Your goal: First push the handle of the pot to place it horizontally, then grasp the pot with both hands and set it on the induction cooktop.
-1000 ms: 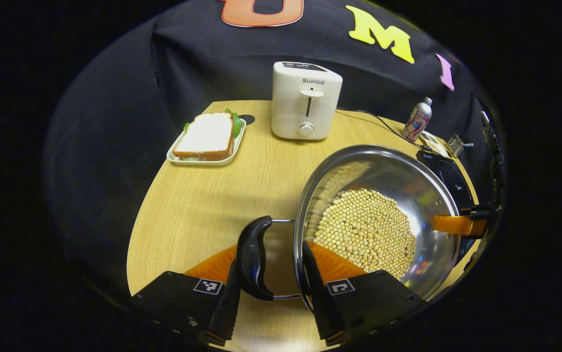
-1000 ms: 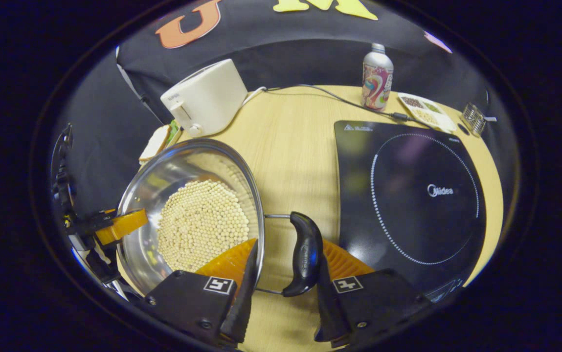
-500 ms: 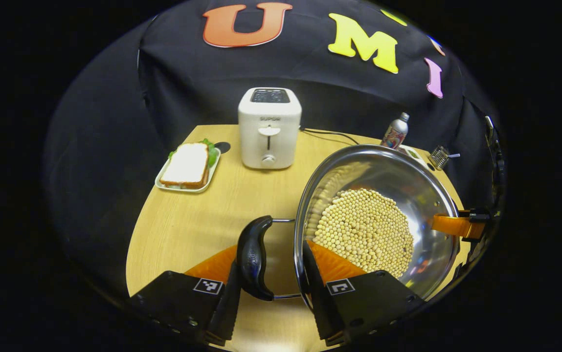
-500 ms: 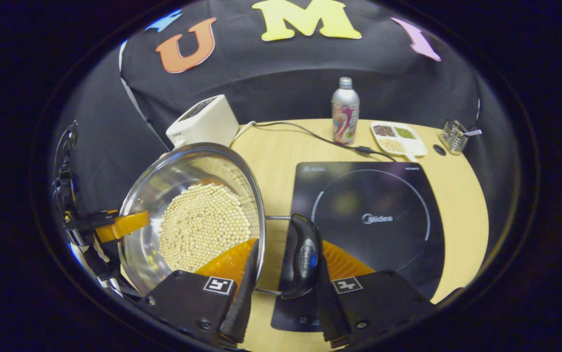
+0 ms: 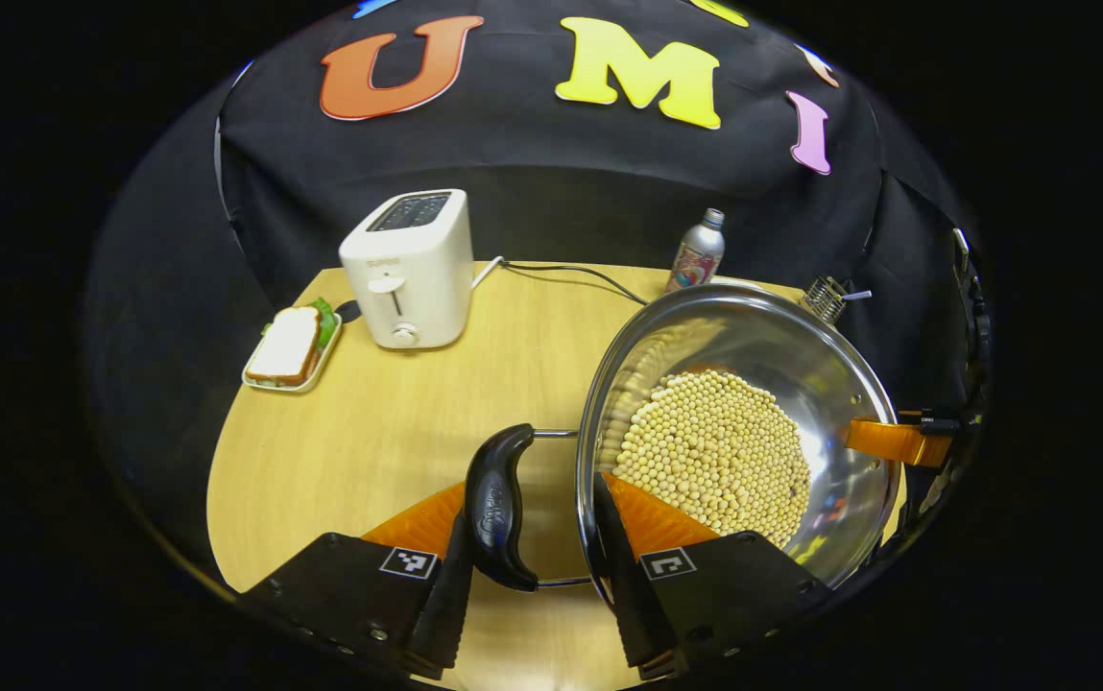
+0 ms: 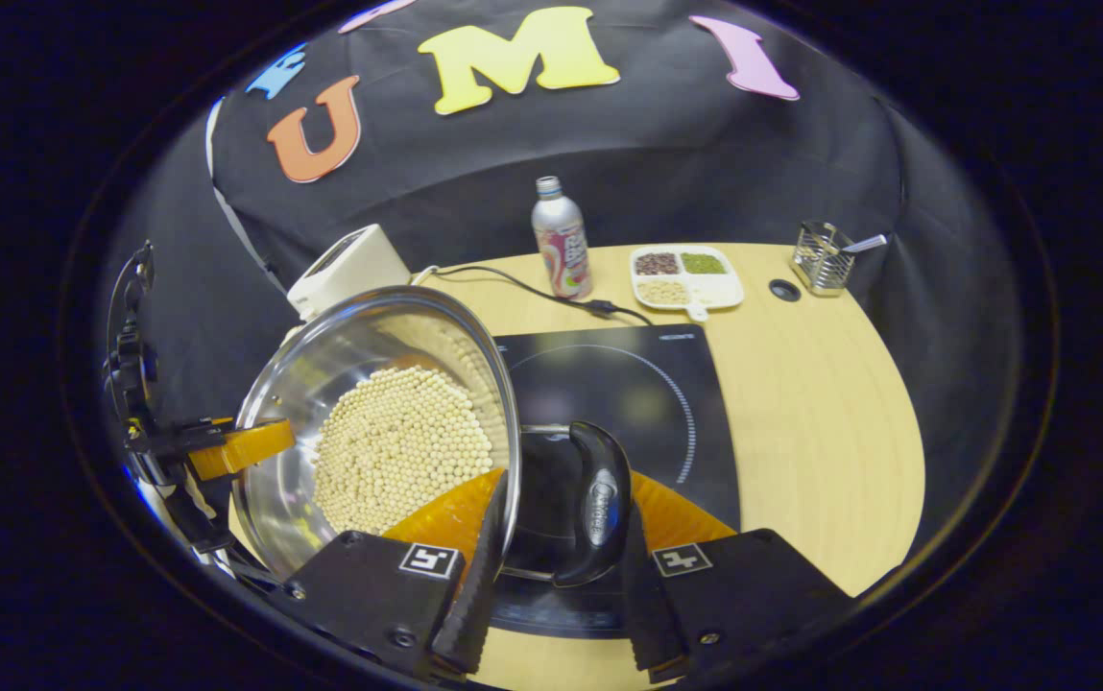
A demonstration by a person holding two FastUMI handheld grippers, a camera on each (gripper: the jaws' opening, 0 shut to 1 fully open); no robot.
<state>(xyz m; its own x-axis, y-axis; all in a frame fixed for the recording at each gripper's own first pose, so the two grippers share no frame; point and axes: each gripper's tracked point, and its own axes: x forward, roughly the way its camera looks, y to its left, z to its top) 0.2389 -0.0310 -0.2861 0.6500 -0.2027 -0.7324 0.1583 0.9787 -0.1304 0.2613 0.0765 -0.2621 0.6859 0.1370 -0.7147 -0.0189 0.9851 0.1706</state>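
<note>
The pot [image 5: 733, 432] hangs in the air between the two grippers, full of pale beans [image 5: 714, 461], and in the right gripper view it is partly over the cooktop [image 6: 647, 384] — the step in hand is the carry and the set-down. The left gripper [image 5: 537, 576] is clenched on the pot's left handle [image 5: 498, 504]: one finger presses the handle's outer face, the other sits inside the rim. The right gripper [image 6: 556, 576] holds the right handle [image 6: 599, 499] the same way. To do this well, both hands should move at one pace and keep the rim level, since the pot looks heavy and the beans would slide toward a dipped side. It should go down straight onto the ring marked on the glass, softly, and the fingers should let go only once the base rests flat.

The table [image 5: 397, 422] is pale wood, rounded at the edge, with black cloth behind it. Largest to smallest of the rest: a toaster [image 5: 409, 269] with its cord, a sandwich [image 5: 287, 345] on a tray, a bottle [image 6: 561, 240] — near the cooktop's far edge — a divided dish [image 6: 685, 274] of grains and a wire holder [image 6: 820, 257].
</note>
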